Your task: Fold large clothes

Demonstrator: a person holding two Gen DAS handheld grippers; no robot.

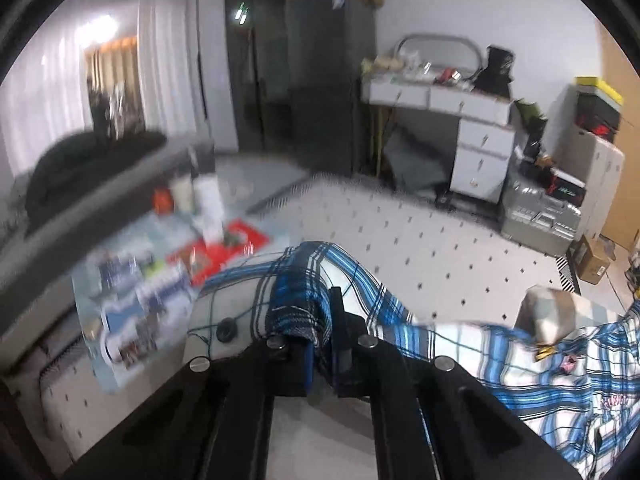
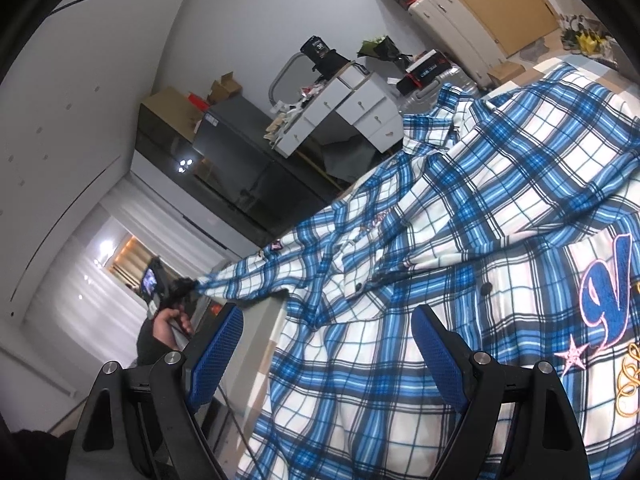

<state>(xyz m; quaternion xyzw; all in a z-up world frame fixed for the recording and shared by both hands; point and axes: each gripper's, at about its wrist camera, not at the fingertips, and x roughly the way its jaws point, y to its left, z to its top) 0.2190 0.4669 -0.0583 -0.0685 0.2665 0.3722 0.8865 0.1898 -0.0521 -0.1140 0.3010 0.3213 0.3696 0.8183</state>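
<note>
Bedroom, dresser (image 1: 460, 120) behind | left tool (image 1: 320, 344) clamps plaid shirt (image 2: 460, 240) | right tool (image 2: 328, 356) agape above shirt

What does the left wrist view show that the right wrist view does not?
Only the left wrist view: the left gripper with jaws shut on a bunched fold of the plaid shirt, and the dotted mattress.

Only the right wrist view: the right gripper, jaws open, and the shirt's embroidered lettering.

Both: the shirt and the white desk.
</note>
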